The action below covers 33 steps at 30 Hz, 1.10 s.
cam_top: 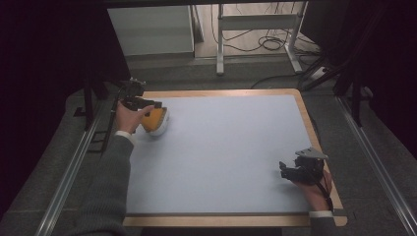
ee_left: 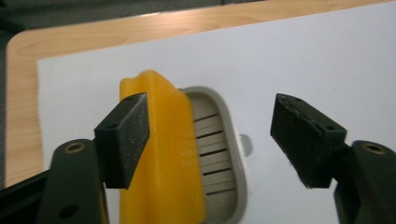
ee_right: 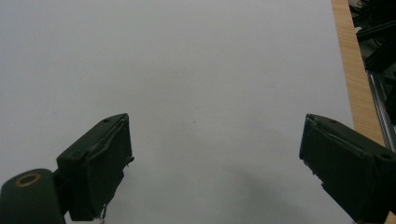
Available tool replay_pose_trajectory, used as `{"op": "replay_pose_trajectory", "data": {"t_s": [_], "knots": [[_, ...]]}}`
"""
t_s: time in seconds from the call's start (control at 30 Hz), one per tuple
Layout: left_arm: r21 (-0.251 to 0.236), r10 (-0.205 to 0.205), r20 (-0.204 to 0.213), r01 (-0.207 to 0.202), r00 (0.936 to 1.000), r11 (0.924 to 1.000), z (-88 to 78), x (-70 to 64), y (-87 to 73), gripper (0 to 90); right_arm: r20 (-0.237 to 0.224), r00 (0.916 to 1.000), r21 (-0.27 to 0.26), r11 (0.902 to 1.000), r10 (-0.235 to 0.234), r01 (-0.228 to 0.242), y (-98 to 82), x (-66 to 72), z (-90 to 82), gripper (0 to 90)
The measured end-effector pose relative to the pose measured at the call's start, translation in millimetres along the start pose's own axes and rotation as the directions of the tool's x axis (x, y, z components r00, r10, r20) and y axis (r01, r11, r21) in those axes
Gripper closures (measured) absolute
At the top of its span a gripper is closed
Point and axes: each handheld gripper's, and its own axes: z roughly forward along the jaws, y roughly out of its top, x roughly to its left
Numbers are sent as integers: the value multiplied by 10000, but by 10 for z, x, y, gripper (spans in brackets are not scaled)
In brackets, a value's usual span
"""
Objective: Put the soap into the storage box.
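A yellow bar (cam_top: 153, 119) lies in a pale slatted dish (cam_top: 162, 129) at the far left of the white mat (cam_top: 221, 147). My left gripper (cam_top: 147, 104) hovers just over it, held by a hand in a grey sleeve. In the left gripper view the jaws of that gripper (ee_left: 212, 109) stand wide apart. One pad overlaps the near side of the yellow bar (ee_left: 163, 154), the other stands off to the side of the dish (ee_left: 219, 154). My right gripper (cam_top: 287, 169) rests open near the mat's front right; in its own view the right gripper (ee_right: 215, 135) has bare mat between its jaws.
The mat lies on a wooden board (cam_top: 314, 132) whose rim shows all around. Metal rails (cam_top: 74, 167) run along both sides of the table. A white table frame and cables (cam_top: 265, 42) stand on the floor beyond the far edge.
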Motion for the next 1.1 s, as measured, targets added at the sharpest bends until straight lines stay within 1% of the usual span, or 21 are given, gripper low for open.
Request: {"op": "replay_pose_trajectory", "data": {"t_s": [0.13, 0.17, 0.23, 0.27, 0.3, 0.4, 0.5, 0.57, 0.6, 0.63, 0.67, 0.7, 0.77, 0.83, 0.87, 0.9, 0.93, 0.97, 1.03, 1.07, 1.1], "knots": [[-304, 224, 850, -199, 9961, 9993, -87, -102, -54, 253, -9, 10000, 2, 10000, -42, 42, 2, 9, 2, 94], [-304, 224, 850, -199, 9961, 9993, -87, -102, -54, 251, -9, 10000, 2, 10000, -42, 42, 2, 9, 2, 94], [-469, 659, 1106, -610, 9917, 9970, -157, -201, -133, 252, 0, 10000, -12, 10000, -5, 5, 2, 4, -4, 94], [-469, 659, 1106, -610, 9917, 9970, -157, -201, -133, 255, 0, 10000, -12, 10000, -5, 5, 2, 4, -4, 94], [-593, 976, 1328, -904, 9863, 9941, -216, -276, -225, 258, -2, 10000, -11, 10000, 10, -10, 0, 3, -4, 94], [-803, 1278, 1664, -1158, 9777, 9900, -273, -370, -410, 274, -11, 10000, -14, 10000, 10, -10, 2, 7, -6, 94], [-809, 1490, 1706, -1368, 9740, 9873, -298, -456, -603, 278, -22, 10000, -16, 10000, -31, 31, 4, 10, -5, 94], [-797, 1427, 1961, -1292, 9702, 9884, -305, -507, -744, 271, -15, 10000, -25, 10000, -51, 51, 6, 17, -6, 94], [-797, 1427, 1961, -1292, 9702, 9884, -305, -507, -744, 271, -22, 10000, -20, 10000, -23, 23, 9, 22, -8, 94], [-787, 1453, 2055, -1316, 9678, 9882, -304, -532, -810, 271, -27, 10000, -36, 10000, -28, 28, 10, 23, -11, 94], [-727, 1621, 2006, -1503, 9662, 9860, -298, -580, -936, 271, -22, 10000, -55, 10000, -52, 52, 12, 23, -13, 94], [-727, 1621, 2006, -1503, 9662, 9860, -298, -580, -936, 270, -22, 10000, -55, 10000, -52, 52, 12, 23, -13, 94], [-650, 1788, 1964, -1691, 9641, 9834, -285, -636, -1127, 270, 10, 10000, -47, 10000, -54, 54, 10, 18, -18, 94], [-629, 1828, 1938, -1737, 9639, 9828, -279, -648, -1182, 270, 11, 10000, -51, 10000, -57, 57, 9, 13, -18, 94], [-627, 1719, 2055, -1623, 9634, 9847, -261, -654, -1274, 270, 7, 10000, -57, 10000, -27, 27, 8, 9, -17, 94], [-627, 1719, 2055, -1623, 9634, 9847, -261, -654, -1274, 270, 7, 10000, -57, 10000, -27, 27, 8, 9, -17, 94], [-603, 1631, 2142, -1536, 9631, 9863, -246, -653, -1336, 270, 2, 10000, -57, 10000, -22, 22, 9, 9, -17, 94], [-600, 1535, 2067, -1441, 9663, 9877, -233, -651, -1414, 270, -21, 10000, -59, 10000, -8, 8, 10, 10, -18, 94], [-637, 1436, 2105, -1330, 9670, 9891, -228, -649, -1457, 274, -107, 9999, -84, 10000, 10, -11, 13, 14, -21, 94], [-667, 1343, 2140, -1227, 9675, 9902, -222, -647, -1528, 280, -113, 9999, -88, 10000, -21, 20, 15, 16, -24, 94], [-625, 1414, 2089, -1311, 9677, 9894, -220, -646, -1555, 282, -128, 9999, -107, 9999, -31, 29, 16, 17, -24, 94]]}}
